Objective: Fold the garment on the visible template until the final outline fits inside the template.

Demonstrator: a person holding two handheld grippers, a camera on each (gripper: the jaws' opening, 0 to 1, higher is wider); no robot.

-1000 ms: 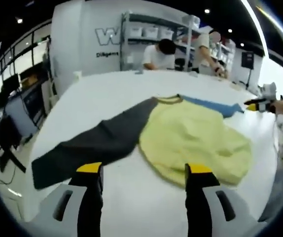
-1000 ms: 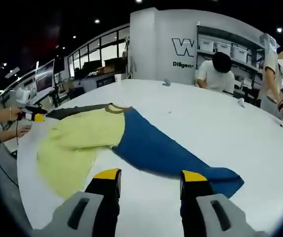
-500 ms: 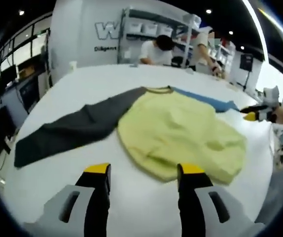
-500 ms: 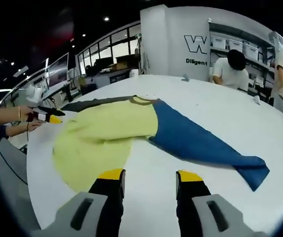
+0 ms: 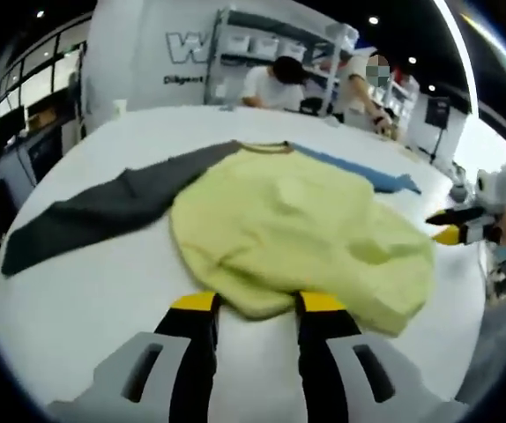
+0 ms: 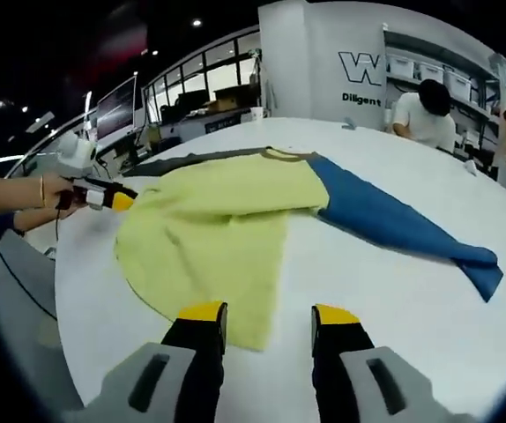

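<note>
Both tools, left [image 5: 255,302] and right [image 6: 269,313], stood open and empty at the garment's [image 5: 297,229] hem. A good grasp would have taken one fabric layer squarely off the bench [image 6: 394,291].

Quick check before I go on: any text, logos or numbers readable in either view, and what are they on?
"W": large outlined letter on the white wall, cut off by shelving in the left gripper view.
"Diligent": small dark word under it, its end cut off in both views.
Garment, table, claws: no text visible.
Shelf bins: any labels too small to read.
</note>
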